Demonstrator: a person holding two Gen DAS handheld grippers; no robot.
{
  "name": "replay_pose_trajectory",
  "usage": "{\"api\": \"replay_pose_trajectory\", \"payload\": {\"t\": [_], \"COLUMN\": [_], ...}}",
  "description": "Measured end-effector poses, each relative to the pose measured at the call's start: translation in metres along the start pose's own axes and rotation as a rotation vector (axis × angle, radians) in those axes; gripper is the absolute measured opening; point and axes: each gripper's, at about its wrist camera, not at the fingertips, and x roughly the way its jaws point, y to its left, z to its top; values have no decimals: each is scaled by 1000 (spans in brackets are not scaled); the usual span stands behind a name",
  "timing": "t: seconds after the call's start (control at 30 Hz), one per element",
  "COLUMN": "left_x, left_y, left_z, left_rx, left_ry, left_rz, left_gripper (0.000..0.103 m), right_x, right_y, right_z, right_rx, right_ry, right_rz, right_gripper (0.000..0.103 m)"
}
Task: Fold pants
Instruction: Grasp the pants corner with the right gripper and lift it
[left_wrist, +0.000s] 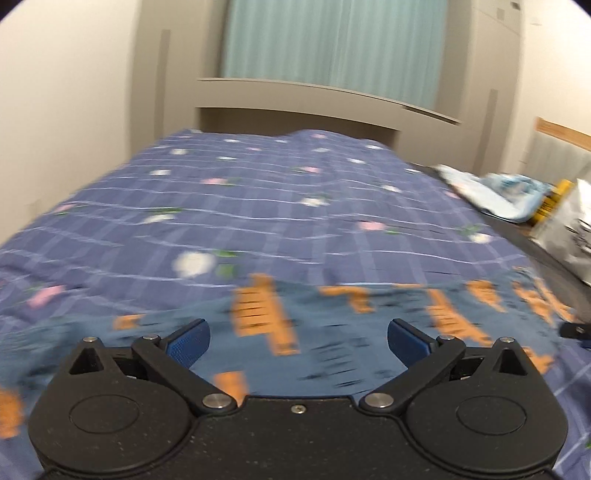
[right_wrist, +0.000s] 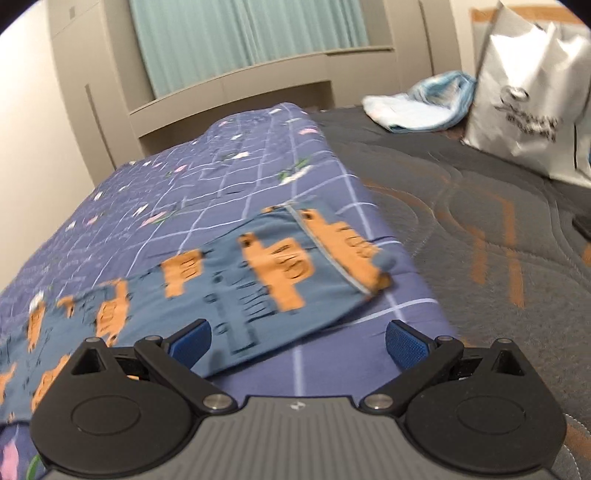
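Note:
The pants are blue-grey with an orange print and lie flat across the near part of a blue checked floral blanket. My left gripper hovers over them with its blue pads wide apart and nothing between them. In the right wrist view the pants stretch from the lower left to a folded end near the blanket's right edge. My right gripper is open above the pants' near edge and the blanket, holding nothing.
A grey quilted mattress lies bare right of the blanket. A light blue cloth and a white paper bag sit at its far right. A beige headboard and pale green curtain stand behind.

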Motion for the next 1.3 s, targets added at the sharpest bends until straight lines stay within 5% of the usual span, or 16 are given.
{"api": "replay_pose_trajectory", "payload": {"t": [0.3,0.5,0.7,0.77,0.83,1.03,1.3], "left_x": [60,89,98,100,99,98,99], "left_y": [-74,-89,-87,-88,-90,-82,-46], "left_z": [0,-11,-18,-21,-23,-17,21], "left_rx": [41,46,47,65,81,37,-271], "left_ry": [50,113,131,130,120,125,155], "left_rz": [-191,-202,-195,-187,-179,-211,-415], "left_gripper": [102,102,102,102,102,102,102], "right_x": [26,31,34,34,33,19,3], "right_y": [-30,-45,-57,-63,-67,-50,13], "right_z": [14,13,11,11,10,19,35], "right_rx": [175,277,364,395,415,299,-16], "right_ry": [31,-24,-71,-88,-103,-184,-247], "right_rz": [155,142,77,53,59,36,1], "right_gripper": [100,88,49,25,19,14,14]}}
